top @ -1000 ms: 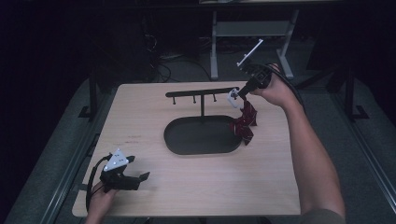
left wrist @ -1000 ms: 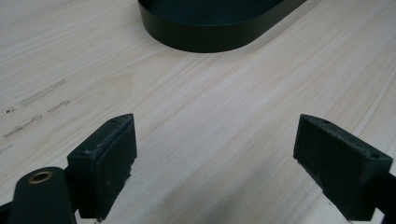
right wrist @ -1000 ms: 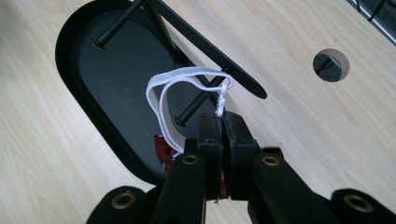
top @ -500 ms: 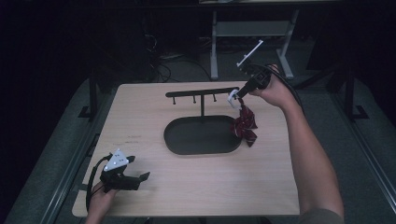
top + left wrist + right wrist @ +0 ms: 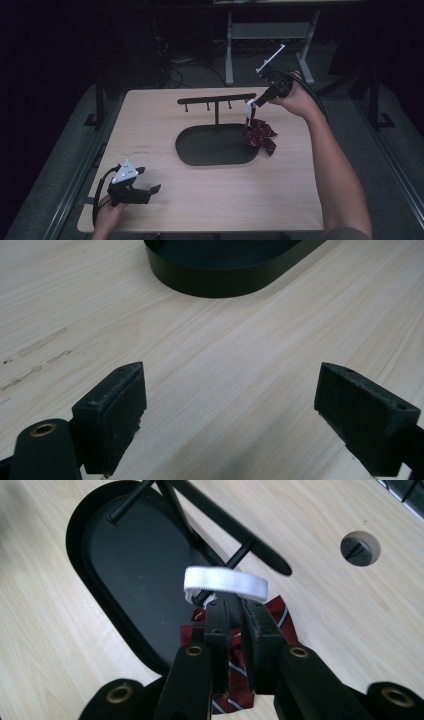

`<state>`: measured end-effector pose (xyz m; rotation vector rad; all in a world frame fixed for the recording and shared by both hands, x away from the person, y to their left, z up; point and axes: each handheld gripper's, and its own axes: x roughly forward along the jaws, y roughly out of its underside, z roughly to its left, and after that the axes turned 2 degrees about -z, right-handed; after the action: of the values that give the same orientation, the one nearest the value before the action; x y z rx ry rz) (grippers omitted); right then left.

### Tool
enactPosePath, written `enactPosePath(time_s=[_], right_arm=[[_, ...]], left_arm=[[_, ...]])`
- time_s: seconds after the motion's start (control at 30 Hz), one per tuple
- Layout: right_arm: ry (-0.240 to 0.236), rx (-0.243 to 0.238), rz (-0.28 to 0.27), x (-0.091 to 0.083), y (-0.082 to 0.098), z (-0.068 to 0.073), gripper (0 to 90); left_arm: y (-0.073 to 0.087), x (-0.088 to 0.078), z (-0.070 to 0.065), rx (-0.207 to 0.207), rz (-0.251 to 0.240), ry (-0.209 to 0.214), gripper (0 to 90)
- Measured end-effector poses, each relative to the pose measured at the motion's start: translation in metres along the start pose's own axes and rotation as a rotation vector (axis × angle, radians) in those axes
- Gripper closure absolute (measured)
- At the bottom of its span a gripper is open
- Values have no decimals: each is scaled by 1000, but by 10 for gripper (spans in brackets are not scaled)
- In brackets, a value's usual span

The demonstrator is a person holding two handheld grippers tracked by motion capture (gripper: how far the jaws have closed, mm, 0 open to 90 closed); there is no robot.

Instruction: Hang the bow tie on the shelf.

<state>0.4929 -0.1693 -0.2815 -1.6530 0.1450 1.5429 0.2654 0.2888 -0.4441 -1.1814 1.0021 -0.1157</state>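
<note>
1. The right gripper (image 5: 235, 611) has its jaws nearly together, with the white elastic loop (image 5: 226, 583) of the red striped bow tie (image 5: 259, 135) just beyond their tips; they have just been opening slightly, and whether the pads still pinch the band I cannot tell.
2. The bow tie hangs at the right end of the black stand's crossbar (image 5: 216, 99), its fabric touching the oval base (image 5: 210, 150) at the rim.
3. The left gripper (image 5: 141, 192) rests with jaws spread wide, nothing between them, on the table near its front-left corner.
4. Risk, as I judge it — the loop may not sit on a peg, so letting go could drop the tie.
5. Pale wood table (image 5: 280, 190), lightly scuffed; the room behind is dark — cables and a metal frame.
</note>
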Motion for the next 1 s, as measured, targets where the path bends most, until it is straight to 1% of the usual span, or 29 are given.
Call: enactPosePath(time_s=[0.03,0.2,0.3,0.37,0.5,0.73,0.77,0.93,0.97,1.0], right_arm=[[-1,-1,5,0,2,0,805],[-16,15,-2,-3,12,-2,784],[-24,18,-3,-5,18,-3,769],[-34,19,-3,-5,22,-3,757],[-42,19,3,-4,31,-4,729],[-64,35,12,-1,46,-6,699],[-65,38,14,-1,48,-6,695],[-72,40,15,1,56,-6,678],[-72,40,15,1,58,-6,673],[-72,40,17,2,59,-6,670]], left_arm=[[0,0,0,4,10,3,131],[0,-1,-1,1,2,1,131],[0,-1,0,10,15,0,131],[0,-1,0,9,13,0,131],[0,0,-1,6,11,-1,130],[0,0,-1,6,14,-2,130],[0,0,-1,13,20,0,131],[1,0,-1,12,20,-1,131],[1,0,-1,6,15,-1,131],[1,0,-1,11,20,-1,130]])
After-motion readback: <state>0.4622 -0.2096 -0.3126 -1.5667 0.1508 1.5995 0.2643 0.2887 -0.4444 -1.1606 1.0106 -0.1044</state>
